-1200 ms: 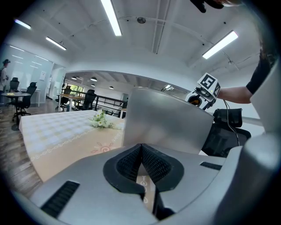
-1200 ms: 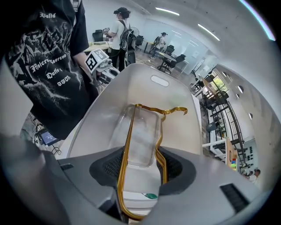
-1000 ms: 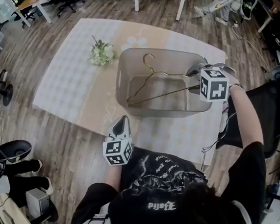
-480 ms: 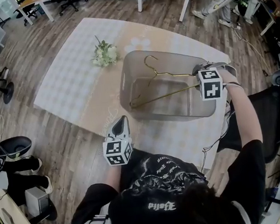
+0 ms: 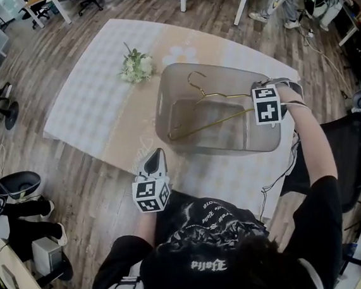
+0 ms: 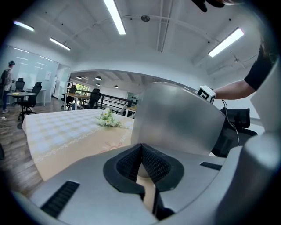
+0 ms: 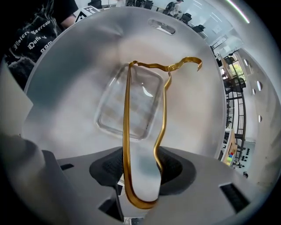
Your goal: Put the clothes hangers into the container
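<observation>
Head view: marker cube (image 5: 267, 104) hides the right gripper's (image 7: 140, 171) jaws and the held end of the gold wire hanger (image 7: 126, 114). Right gripper view: jaws part-open, clamped on the hanger's bend, hanger inside the container (image 5: 218, 144). Left gripper (image 6: 141, 165) closed, empty, near container's front. Versus a second ago: right gripper edged along container's right rim, away from front corner.

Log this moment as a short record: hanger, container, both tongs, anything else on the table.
hanger: gold wire hanger, gripped at one end, slanting down into the container
container: translucent grey container on the table, holding only the hanger
right tongs: right tongs shut on the hanger's end loop
left tongs: left tongs shut, empty, by the table's near edge
other: flower bunch on the table beyond the container
</observation>
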A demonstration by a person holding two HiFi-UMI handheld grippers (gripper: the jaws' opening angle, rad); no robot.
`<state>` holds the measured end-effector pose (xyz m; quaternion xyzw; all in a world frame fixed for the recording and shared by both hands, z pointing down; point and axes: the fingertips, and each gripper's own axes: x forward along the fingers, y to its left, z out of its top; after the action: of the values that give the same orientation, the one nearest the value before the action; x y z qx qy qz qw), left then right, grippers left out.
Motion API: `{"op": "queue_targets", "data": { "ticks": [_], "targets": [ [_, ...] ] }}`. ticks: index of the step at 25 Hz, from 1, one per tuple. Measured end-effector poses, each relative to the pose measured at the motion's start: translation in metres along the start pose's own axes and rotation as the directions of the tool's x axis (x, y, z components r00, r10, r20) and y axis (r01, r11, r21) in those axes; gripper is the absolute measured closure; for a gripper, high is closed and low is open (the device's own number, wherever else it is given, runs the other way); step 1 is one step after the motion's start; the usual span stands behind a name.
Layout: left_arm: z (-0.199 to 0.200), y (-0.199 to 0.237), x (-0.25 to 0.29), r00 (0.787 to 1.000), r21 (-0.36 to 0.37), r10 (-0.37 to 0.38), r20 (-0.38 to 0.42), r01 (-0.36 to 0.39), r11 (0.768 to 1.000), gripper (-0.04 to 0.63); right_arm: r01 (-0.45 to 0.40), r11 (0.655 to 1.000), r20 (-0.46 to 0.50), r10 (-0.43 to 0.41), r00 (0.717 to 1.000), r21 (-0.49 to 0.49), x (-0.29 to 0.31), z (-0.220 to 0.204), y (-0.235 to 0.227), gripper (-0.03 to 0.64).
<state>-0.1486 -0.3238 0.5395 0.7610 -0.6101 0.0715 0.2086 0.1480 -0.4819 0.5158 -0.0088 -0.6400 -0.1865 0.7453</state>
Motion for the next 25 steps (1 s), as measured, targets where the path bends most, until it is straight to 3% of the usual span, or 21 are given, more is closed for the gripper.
{"op": "queue_targets", "data": {
  "ticks": [11,17,25],
  "targets": [
    [-0.009,0.004,-0.006,1.0,-0.004,0.016,-0.013,-0.016,1.0,0.575,-0.024,1.0,-0.164,0.022,0.986,-0.011,0.021,-0.006,-0.003,0.397],
    [-0.013,0.01,-0.012,0.999,-0.008,0.026,-0.022,-0.026,1.0,0.575,-0.019,1.0,-0.189,0.02,0.982,0.006,0.026,-0.005,-0.002,0.372],
    [-0.015,0.008,-0.014,1.0,-0.024,0.013,-0.006,-0.013,1.0,0.575,0.004,0.998,-0.133,0.005,0.991,0.067,0.024,0.003,-0.005,0.268]
  ]
}}
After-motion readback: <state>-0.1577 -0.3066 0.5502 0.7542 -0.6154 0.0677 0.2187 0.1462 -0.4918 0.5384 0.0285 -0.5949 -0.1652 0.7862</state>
